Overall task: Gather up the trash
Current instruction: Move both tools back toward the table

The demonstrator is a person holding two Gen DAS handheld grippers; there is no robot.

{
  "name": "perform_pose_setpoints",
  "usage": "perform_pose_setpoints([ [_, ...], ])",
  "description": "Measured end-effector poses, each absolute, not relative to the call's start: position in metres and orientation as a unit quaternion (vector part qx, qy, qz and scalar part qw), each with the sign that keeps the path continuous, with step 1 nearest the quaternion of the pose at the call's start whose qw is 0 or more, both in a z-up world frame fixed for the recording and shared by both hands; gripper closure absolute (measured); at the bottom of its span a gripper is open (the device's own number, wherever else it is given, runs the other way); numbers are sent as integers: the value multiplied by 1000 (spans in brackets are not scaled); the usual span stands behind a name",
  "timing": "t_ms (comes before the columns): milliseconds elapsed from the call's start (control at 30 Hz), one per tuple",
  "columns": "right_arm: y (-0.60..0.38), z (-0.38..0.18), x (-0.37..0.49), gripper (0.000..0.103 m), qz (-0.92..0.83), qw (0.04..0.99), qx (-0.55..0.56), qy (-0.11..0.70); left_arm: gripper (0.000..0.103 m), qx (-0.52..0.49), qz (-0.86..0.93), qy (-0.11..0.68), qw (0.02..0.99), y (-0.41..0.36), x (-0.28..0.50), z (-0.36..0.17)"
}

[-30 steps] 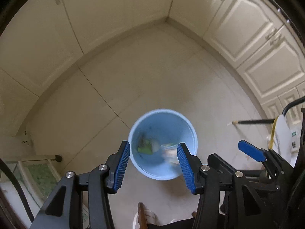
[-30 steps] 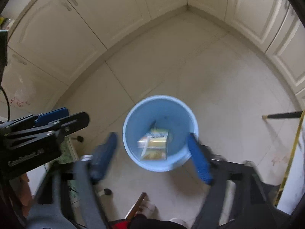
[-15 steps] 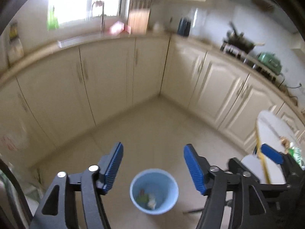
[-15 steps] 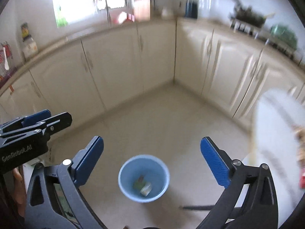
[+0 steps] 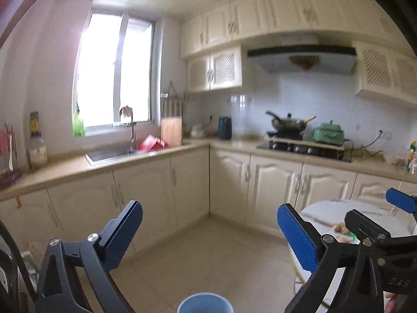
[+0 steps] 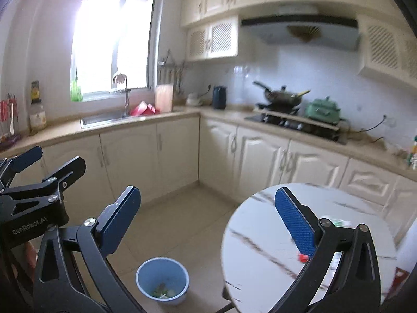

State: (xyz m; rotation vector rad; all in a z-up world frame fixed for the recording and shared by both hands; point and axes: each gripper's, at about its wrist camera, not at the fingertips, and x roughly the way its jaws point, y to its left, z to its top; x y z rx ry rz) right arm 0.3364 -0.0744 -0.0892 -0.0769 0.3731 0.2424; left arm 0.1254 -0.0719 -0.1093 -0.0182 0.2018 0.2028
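You are holding the left gripper (image 5: pixel 209 230) and the right gripper (image 6: pixel 208 215) released and empty; the jaws of both have just been opening, with nothing between them. The blue bin (image 6: pixel 162 280) is sitting on the floor at the lower centre of the right view, trash showing inside it. More scraps (image 6: pixel 302 257) are lying on the round worktop (image 6: pixel 260 234) at lower right; these are blurring in the frame, so a rushed reach is risking a missed grasp or a scrap knocked off the edge.

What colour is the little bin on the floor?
The bin is light blue. The right wrist view shows it best, with scraps of trash inside.
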Motion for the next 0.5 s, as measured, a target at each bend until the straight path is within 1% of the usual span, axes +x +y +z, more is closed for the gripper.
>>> perform_pose_setpoints([
  [67, -91, -79, 318, 0, 112, 978, -35, 173, 1, -4, 94, 88, 992, -100, 103, -110],
  [133, -107, -71, 301, 0, 102, 981, -29, 161, 1, -7, 81, 82, 993, -120, 83, -123],
  [167, -116, -66, 292, 0, 97, 982, -27, 157, 1, -8, 73, 81, 994, -115, 63, -141],
  [233, -131, -63, 278, 0, 87, 985, -22, 148, 1, -7, 60, 72, 996, -107, 46, -160],
  [267, -139, -60, 270, 0, 80, 986, -17, 143, 1, -1, 57, 69, 996, -113, 35, -160],
  [300, -147, -60, 264, 0, 77, 987, -13, 141, 1, 2, 53, 65, 997, -96, 25, -161],
  [367, -166, -57, 252, 0, 69, 989, -3, 132, 1, 12, 43, 61, 997, -92, 14, -167],
  [500, -193, -54, 237, 0, 49, 992, 8, 118, 0, 24, 24, 58, 998, -101, 3, -171],
])
